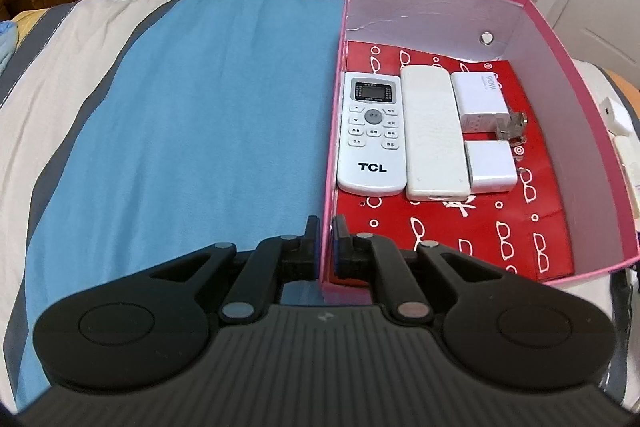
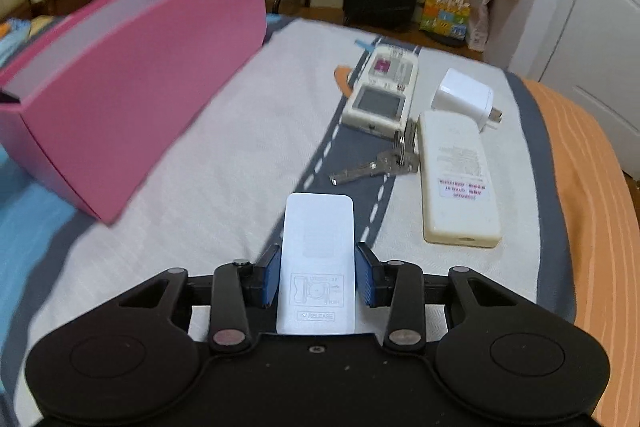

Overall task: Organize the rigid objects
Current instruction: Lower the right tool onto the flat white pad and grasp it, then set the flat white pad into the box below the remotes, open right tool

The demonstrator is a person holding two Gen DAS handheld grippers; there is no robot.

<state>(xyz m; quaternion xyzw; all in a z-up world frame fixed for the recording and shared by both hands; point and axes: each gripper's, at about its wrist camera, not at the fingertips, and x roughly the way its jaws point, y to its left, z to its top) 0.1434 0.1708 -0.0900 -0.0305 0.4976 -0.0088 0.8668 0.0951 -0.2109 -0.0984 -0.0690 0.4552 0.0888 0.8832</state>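
I am keeping the left gripper [image 1: 326, 241] with its fingers together on the near left wall of the pink box [image 1: 568, 99], pinching the cardboard edge, which is steadying the box on the bed [image 2: 224, 163]. The box is already holding a TCL remote [image 1: 370, 135], a plain white remote [image 1: 434, 135] beside it, and two white chargers [image 1: 480, 99], lying side by side on the red patterned liner [image 1: 460, 235]. I am holding the right gripper [image 2: 318, 281] with its fingers clamped on the sides of a flat white remote [image 2: 318, 259], back face up with the RELEASE tab showing; this view is blurring, so I am only fairly sure the pads are seated flush. Lying loose on the bed are a cream remote [image 2: 380, 95], a long cream remote [image 2: 458, 183], a white plug adapter [image 2: 464, 95] and a bunch of keys [image 2: 376, 163], all well apart from the box. Risks I am watching: the remote's shell is looking smooth and the fingers are gripping it towards one end, so a quick swing toward the box could be letting it pivot or slip out. Carrying it low could be clipping the tall pink wall and dragging the box against the left grip. Dropping it onto the packed row could be knocking that order askew.
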